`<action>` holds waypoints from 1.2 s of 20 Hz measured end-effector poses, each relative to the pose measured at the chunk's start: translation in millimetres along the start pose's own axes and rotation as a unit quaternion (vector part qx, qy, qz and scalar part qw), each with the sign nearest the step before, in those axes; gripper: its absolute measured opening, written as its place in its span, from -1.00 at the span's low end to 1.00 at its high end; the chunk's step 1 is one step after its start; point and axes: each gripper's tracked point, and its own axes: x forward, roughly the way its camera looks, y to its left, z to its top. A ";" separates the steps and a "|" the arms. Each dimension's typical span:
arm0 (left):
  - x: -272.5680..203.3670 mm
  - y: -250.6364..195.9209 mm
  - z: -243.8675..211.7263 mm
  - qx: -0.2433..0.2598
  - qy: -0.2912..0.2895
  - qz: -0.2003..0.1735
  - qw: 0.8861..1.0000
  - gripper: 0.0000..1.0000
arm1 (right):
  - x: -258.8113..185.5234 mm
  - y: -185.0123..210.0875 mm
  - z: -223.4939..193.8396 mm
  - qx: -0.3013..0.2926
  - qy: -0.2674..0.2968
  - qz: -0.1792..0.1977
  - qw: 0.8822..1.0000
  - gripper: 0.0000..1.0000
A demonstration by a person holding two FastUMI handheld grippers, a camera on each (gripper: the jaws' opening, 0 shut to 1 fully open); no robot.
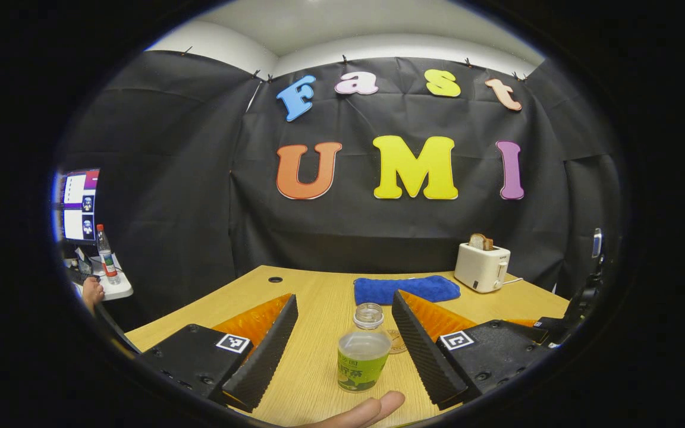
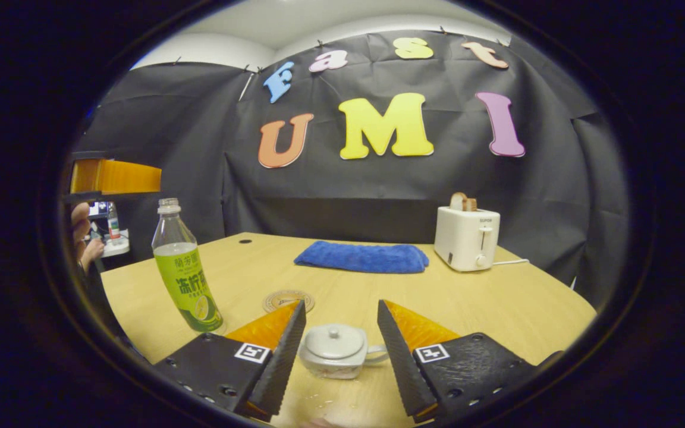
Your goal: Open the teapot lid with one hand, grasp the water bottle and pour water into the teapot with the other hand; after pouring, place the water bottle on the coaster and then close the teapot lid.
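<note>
The left gripper is spread wide with the uncapped water bottle standing between its fingers, touching neither. The right gripper gapes likewise around the lidded teapot. Beyond lie the coaster, blue towel and toaster on the table.

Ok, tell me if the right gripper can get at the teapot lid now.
Probably yes: the right gripper is open, the lid sits between its fingers, and nothing blocks the way.

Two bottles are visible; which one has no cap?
The green-label bottle on the table, between the left tongs, stands uncapped. The other bottle, on the side shelf far left, wears a red cap.
</note>
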 end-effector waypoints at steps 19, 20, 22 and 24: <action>-0.1 -4.7 -10.4 0.002 -0.011 -0.025 1.000 0.99 | 7.7 2.7 -3.1 0.004 -0.004 0.019 1.000 -1.00; 0.2 -5.5 -10.9 -0.001 -0.012 -0.030 0.999 0.99 | 4.3 4.4 3.9 0.004 -0.014 0.022 1.000 -1.00; 2.3 -7.8 -15.8 -0.006 -0.009 -0.040 0.999 0.99 | -4.2 3.2 18.5 -0.003 -0.034 0.023 0.999 -1.00; 6.2 -4.9 -22.8 -0.008 -0.006 -0.040 0.999 0.99 | -12.3 -3.3 28.1 -0.002 -0.041 0.018 0.999 -1.00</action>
